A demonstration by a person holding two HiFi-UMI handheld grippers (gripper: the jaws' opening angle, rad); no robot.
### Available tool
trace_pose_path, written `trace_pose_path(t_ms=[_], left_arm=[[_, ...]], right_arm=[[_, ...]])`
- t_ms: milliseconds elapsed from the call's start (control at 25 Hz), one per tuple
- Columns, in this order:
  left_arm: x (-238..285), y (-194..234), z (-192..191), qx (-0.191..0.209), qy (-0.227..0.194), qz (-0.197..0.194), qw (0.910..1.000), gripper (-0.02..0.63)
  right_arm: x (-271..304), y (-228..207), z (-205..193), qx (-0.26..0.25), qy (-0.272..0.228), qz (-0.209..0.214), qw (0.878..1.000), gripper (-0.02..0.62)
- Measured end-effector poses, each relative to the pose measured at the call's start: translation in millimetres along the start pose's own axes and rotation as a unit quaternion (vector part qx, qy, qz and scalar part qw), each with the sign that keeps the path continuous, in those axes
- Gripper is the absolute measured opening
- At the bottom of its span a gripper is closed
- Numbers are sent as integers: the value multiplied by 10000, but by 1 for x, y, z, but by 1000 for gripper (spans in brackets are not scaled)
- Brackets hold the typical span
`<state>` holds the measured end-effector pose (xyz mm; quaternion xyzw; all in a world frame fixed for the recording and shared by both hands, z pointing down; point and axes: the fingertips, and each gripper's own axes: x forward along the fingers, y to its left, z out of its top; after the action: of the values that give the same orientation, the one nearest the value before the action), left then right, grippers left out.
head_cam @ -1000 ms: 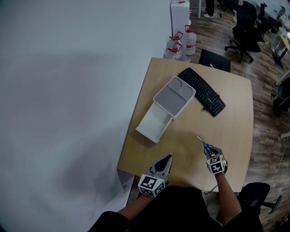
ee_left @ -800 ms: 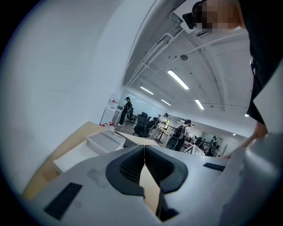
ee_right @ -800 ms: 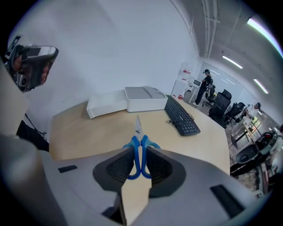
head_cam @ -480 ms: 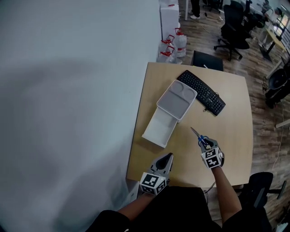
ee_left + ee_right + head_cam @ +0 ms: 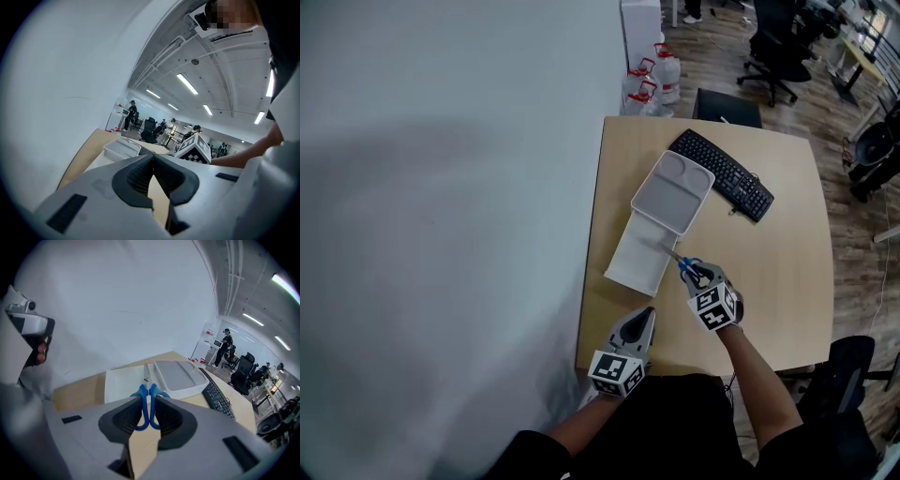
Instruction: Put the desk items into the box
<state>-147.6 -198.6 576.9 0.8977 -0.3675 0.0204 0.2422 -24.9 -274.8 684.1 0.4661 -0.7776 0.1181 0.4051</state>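
Observation:
My right gripper (image 5: pixel 695 277) is shut on the blue handles of a pair of scissors (image 5: pixel 682 262). The blades point toward the open white box (image 5: pixel 637 255) and their tip sits at its near right edge. In the right gripper view the scissors (image 5: pixel 148 401) stick out between the pads, with the box (image 5: pixel 123 383) straight ahead. A white tray-like lid (image 5: pixel 673 192) lies slanted over the box's far end. My left gripper (image 5: pixel 645 321) hovers at the desk's near edge, shut and empty, its tips meeting in the left gripper view (image 5: pixel 153 158).
A black keyboard (image 5: pixel 722 174) lies on the wooden desk (image 5: pixel 769 272) to the right of the lid. A white wall runs along the desk's left side. Water bottles (image 5: pixel 652 75) and office chairs (image 5: pixel 773 42) stand on the floor beyond the desk.
My right gripper has carried the scissors leftward and farther from me, from the desk's middle to the box's edge. The left gripper has stayed near the desk's front edge.

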Motion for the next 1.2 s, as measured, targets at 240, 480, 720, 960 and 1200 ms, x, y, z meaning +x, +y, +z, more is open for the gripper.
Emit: trace_pose_path(t_ms=[240, 480, 720, 960, 1200], left_arm=[[-4, 18, -11, -142, 14, 194, 9997, 15], [-8, 31, -9, -181, -43, 369, 9991, 15], [-18, 62, -1, -284, -175, 716, 9969, 15], [-21, 77, 4, -316, -222, 788, 9961, 15], [-19, 69, 5, -264, -211, 654, 9973, 15]], right_arm=[[41, 26, 20, 103, -25, 255, 9996, 144], [78, 42, 23, 421, 37, 425, 9982, 144], [109, 61, 15, 377, 245, 606, 9971, 145], [132, 67, 2, 551, 489, 697, 9948, 144], [143, 70, -8, 206, 778, 648, 9946, 144]])
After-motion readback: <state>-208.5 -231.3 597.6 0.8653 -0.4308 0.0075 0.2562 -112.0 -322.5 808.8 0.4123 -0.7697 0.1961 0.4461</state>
